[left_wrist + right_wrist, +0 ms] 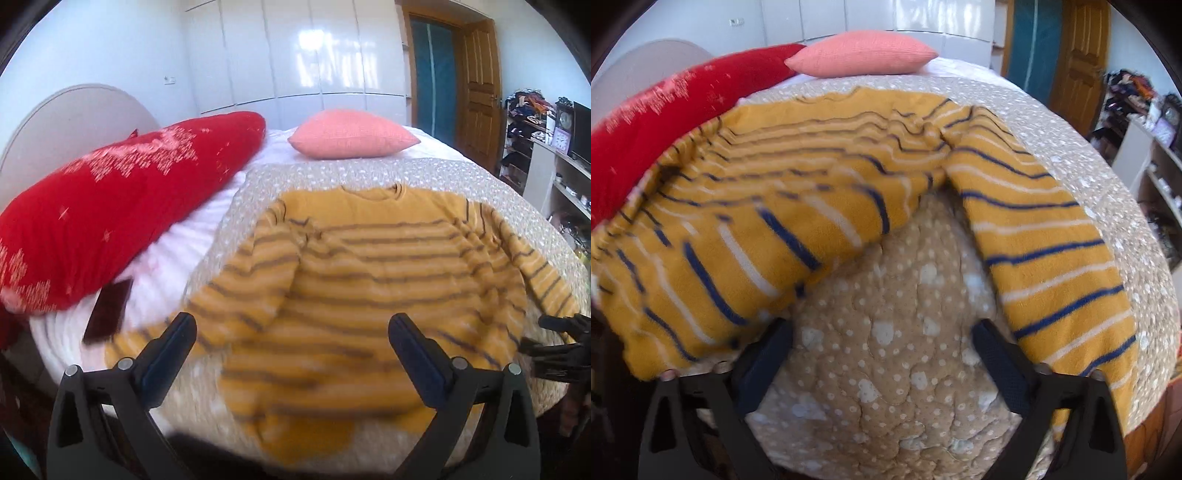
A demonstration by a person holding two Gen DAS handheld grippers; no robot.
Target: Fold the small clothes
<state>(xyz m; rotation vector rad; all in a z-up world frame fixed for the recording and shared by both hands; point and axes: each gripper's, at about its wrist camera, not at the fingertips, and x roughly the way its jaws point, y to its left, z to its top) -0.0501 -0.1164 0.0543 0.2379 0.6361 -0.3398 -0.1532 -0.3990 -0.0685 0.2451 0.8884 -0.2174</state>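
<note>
- Sweater (369,280) folding looks to be at its very start: the yellow striped garment lies spread face-up on the dotted bedspread (258,177), neckline toward the pink cushion (352,138), both sleeves out to the sides, no fold made yet as far as I can judge.
- Left tool (291,350) hovers above the hem end of the sweater, the end farthest from the pink cushion; its jaws stand wide apart and grip nothing.
- Right tool (882,354) sits lower and close to the bedspread, beside the sweater on the side away from the red pillow (122,206); its jaws are also wide and empty, framing bare quilt in the notch between the sweater's body and its sleeve (1052,258).
- In the left view the right tool (561,347) shows as a dark shape just beside that sleeve's cuff (touching or not, I cannot tell).
- Next move, in my judgement: the right tool pinches the sleeve and carries it across the chest; this calls for a shallow pinch that takes the knit alone, not the bedspread beneath.
- A dark flat object (107,314) lies beside the red pillow, apart from the sweater.
</note>
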